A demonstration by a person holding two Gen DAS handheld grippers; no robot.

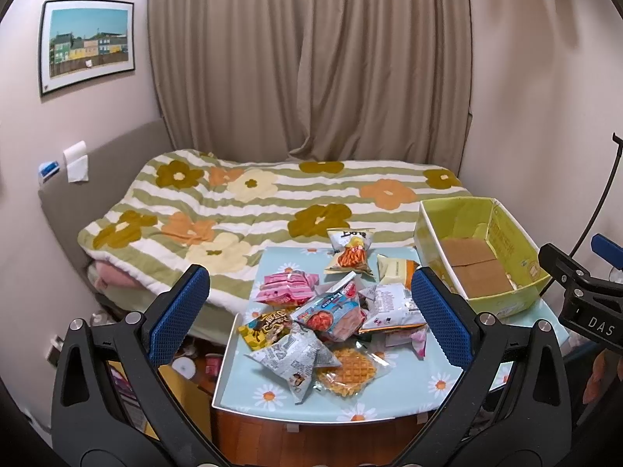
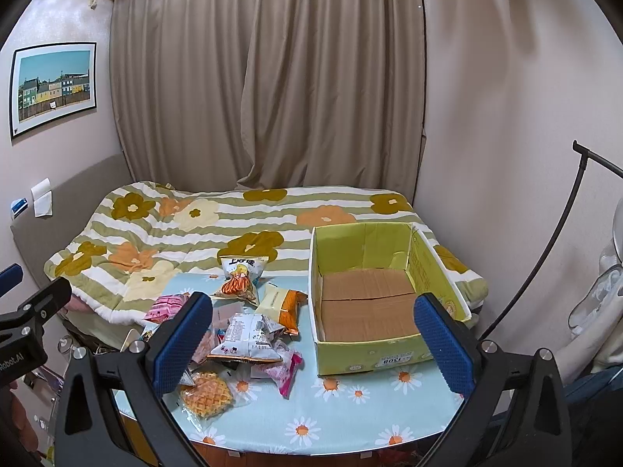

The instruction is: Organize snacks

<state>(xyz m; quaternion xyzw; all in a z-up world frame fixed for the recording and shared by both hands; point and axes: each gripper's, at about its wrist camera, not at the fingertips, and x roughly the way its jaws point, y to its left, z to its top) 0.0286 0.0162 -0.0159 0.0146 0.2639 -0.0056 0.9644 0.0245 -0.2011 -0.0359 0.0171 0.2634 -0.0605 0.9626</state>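
Note:
A heap of snack packets [image 1: 331, 311] lies on the left half of a table with a light blue daisy cloth [image 1: 389, 401]. Among them are a pink packet [image 1: 286, 286], a waffle [image 1: 346, 373] in clear wrap, a grey-white packet [image 1: 290, 358] and an orange-print bag [image 1: 348, 253] at the far edge. A yellow-green cardboard box [image 2: 436, 272] stands empty on the right of the table. My left gripper [image 1: 311, 319] hovers open above the heap. My right gripper [image 2: 313, 342] hangs open in front of the box, holding nothing. The waffle [image 2: 206, 393] shows near its left finger.
Behind the table is a bed with a striped flower blanket [image 1: 233, 202], then beige curtains [image 1: 311, 58]. A framed picture [image 1: 87, 44] hangs on the left wall. A black stand [image 2: 553, 241] rises at the right. Clutter sits on the floor [image 1: 187, 362] left of the table.

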